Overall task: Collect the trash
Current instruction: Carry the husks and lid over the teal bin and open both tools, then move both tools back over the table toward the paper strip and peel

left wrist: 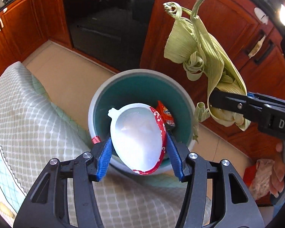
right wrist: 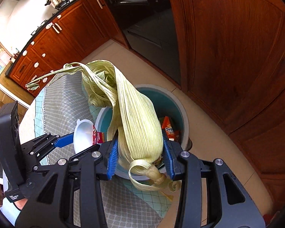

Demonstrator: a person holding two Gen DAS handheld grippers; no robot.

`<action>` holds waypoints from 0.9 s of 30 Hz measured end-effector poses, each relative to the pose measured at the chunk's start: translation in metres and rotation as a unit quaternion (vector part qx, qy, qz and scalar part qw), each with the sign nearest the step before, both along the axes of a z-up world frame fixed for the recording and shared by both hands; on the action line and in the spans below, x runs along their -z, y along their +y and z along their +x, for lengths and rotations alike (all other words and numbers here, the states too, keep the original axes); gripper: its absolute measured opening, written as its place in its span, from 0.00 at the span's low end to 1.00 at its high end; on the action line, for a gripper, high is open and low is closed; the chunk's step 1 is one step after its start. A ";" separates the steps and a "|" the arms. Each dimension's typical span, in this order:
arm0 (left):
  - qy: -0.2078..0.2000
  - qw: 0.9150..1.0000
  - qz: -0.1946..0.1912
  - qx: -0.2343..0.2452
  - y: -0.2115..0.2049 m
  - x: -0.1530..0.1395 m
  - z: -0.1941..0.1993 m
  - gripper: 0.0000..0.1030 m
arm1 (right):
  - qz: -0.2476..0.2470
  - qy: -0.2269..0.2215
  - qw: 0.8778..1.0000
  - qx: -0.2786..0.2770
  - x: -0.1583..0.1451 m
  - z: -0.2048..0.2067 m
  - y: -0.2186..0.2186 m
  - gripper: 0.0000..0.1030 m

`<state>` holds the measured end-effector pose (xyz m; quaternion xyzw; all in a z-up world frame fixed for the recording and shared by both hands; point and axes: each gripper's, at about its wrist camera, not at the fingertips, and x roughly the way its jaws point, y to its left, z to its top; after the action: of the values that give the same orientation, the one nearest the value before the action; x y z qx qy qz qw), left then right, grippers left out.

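My left gripper (left wrist: 137,140) is shut on a white plastic cup with a red printed rim (left wrist: 137,133), tilted, open side toward the camera, over the teal trash bin (left wrist: 123,87) on the floor. My right gripper (right wrist: 139,142) is shut on a bundle of pale green corn husks (right wrist: 136,117), held above the same bin (right wrist: 178,102). In the left wrist view the right gripper (left wrist: 216,100) holds the husks (left wrist: 199,43) up and to the right of the bin. An orange snack wrapper (left wrist: 166,115) lies inside the bin. The cup also shows in the right wrist view (right wrist: 83,134).
A table with a grey checked cloth (left wrist: 28,117) sits left of the bin. Red-brown wood cabinets (right wrist: 228,47) and a dark oven (left wrist: 108,19) stand behind on a tiled floor. A crumpled plastic bag (left wrist: 262,178) lies at lower right.
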<state>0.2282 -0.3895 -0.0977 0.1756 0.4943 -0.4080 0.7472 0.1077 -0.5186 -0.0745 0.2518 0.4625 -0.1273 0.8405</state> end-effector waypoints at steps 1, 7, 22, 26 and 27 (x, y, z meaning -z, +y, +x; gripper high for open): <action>0.000 1.000 0.002 0.000 -0.003 0.003 0.002 0.59 | 0.000 0.002 1.000 0.000 0.001 0.002 0.001 0.38; -0.005 1.000 0.009 -0.006 -0.010 0.013 0.007 0.72 | 0.002 0.012 1.000 -0.002 0.011 0.007 0.002 0.38; 0.011 1.000 -0.003 -0.021 0.032 0.001 0.004 0.77 | 0.015 0.013 1.000 -0.015 0.014 0.028 0.017 0.73; 0.011 1.000 -0.010 -0.028 0.042 -0.007 0.003 0.82 | 0.009 0.015 1.000 -0.014 0.007 0.028 0.021 0.77; 0.011 0.999 -0.012 -0.028 0.044 -0.008 0.002 0.83 | 0.006 0.016 1.000 -0.014 0.006 0.027 0.023 0.78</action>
<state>0.2305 -0.3456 -0.0894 0.1486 0.5021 -0.3943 0.7552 0.1351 -0.4959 -0.0805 0.2482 0.4804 -0.1170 0.8330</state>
